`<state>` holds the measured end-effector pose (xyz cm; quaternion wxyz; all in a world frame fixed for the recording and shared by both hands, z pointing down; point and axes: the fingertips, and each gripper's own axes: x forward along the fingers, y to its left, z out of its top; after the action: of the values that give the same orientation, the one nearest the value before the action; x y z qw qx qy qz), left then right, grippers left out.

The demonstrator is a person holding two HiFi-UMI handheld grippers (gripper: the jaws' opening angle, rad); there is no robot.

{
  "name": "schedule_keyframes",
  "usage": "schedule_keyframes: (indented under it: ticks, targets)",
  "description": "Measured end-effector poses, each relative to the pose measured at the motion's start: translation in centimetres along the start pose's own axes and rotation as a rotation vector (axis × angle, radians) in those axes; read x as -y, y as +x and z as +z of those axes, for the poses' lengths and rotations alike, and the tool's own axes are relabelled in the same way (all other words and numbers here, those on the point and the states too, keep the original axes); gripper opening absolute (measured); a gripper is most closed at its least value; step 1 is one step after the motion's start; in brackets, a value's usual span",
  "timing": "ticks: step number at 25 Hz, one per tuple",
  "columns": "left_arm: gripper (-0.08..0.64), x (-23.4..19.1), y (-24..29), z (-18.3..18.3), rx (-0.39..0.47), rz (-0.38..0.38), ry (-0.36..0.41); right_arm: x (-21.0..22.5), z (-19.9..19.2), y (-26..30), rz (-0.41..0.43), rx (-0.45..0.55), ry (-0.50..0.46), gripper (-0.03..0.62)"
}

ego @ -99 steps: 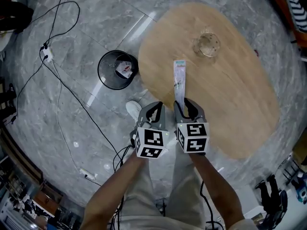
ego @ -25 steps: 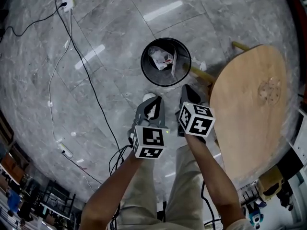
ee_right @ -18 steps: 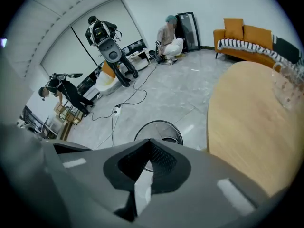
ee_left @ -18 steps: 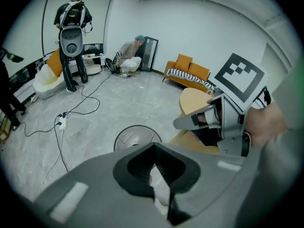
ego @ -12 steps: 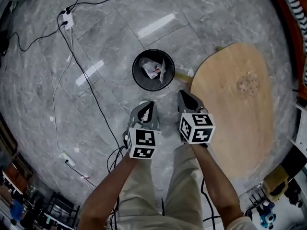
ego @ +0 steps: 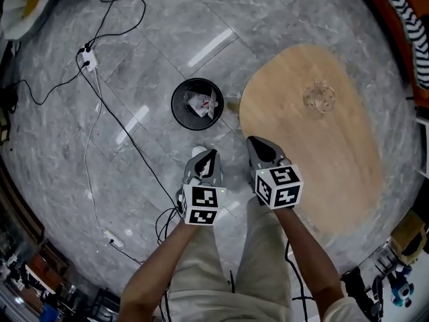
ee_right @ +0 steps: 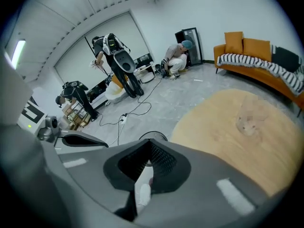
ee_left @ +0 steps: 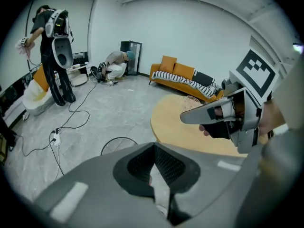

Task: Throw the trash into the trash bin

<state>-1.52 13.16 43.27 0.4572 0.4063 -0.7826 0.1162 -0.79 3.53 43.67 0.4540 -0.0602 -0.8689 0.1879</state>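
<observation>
The round black trash bin stands on the grey floor beside the wooden table. White and red wrappers lie inside it. My left gripper is shut and holds nothing; it hovers on the near side of the bin, well apart from it. My right gripper is also shut and empty, over the floor at the table's near edge. In the left gripper view the jaws meet in front of the bin's rim. In the right gripper view the jaws cover most of the bin.
A clear glass dish sits on the table. Black cables and a white power strip trail over the floor to the left. An orange sofa stands along the far wall, and people work at the back of the room.
Four seconds ago my right gripper held a long wrapper at the table; now it is empty. Over the last second both grippers rose from the bin, which now looks smaller and farther.
</observation>
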Motion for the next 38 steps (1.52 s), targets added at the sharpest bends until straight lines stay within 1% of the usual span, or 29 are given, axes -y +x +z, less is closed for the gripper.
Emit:
schedule_keyframes:
  ticks: [4, 7, 14, 17, 20, 23, 26, 29, 33, 38]
  targets:
    - [0.000, 3.4, -1.3, 1.4, 0.005, -0.015, 0.026, 1.0, 0.0, -4.2, -0.018, 0.041, 0.022, 0.026]
    - [0.000, 6.4, -1.8, 2.8, 0.010, -0.036, 0.046, 2.0, 0.1, -7.0, -0.020, 0.063, 0.019, 0.026]
    - [0.000, 13.1, -3.4, 5.5, 0.015, -0.091, 0.113, 4.3, -0.3, -13.0, -0.027, 0.076, 0.028, 0.025]
    - [0.000, 14.8, -3.9, 7.3, 0.032, -0.096, 0.110, 4.6, 0.4, -14.6, -0.005, 0.087, 0.026, 0.025]
    - [0.000, 16.4, -5.2, 8.4, 0.042, -0.107, 0.130, 4.1, 0.8, -16.5, 0.011, 0.111, 0.052, 0.025]
    - [0.000, 17.3, -7.0, 9.4, 0.053, -0.099, 0.147, 3.6, 1.5, -18.2, 0.023, 0.136, 0.080, 0.025]
    - [0.000, 17.5, -8.5, 10.9, 0.074, -0.081, 0.160, 3.3, 2.8, -19.8, 0.032, 0.153, 0.068, 0.025]
    - [0.000, 17.6, -9.8, 11.2, 0.072, -0.066, 0.169, 2.9, 3.4, -21.4, 0.033, 0.159, 0.061, 0.025]
    - [0.000, 18.4, -11.3, 12.2, 0.082, -0.073, 0.194, 2.6, 4.4, -23.5, 0.030, 0.183, 0.074, 0.025]
    - [0.000, 19.6, -13.1, 13.1, 0.102, -0.086, 0.180, 1.3, 4.8, -25.7, 0.041, 0.192, 0.058, 0.026]
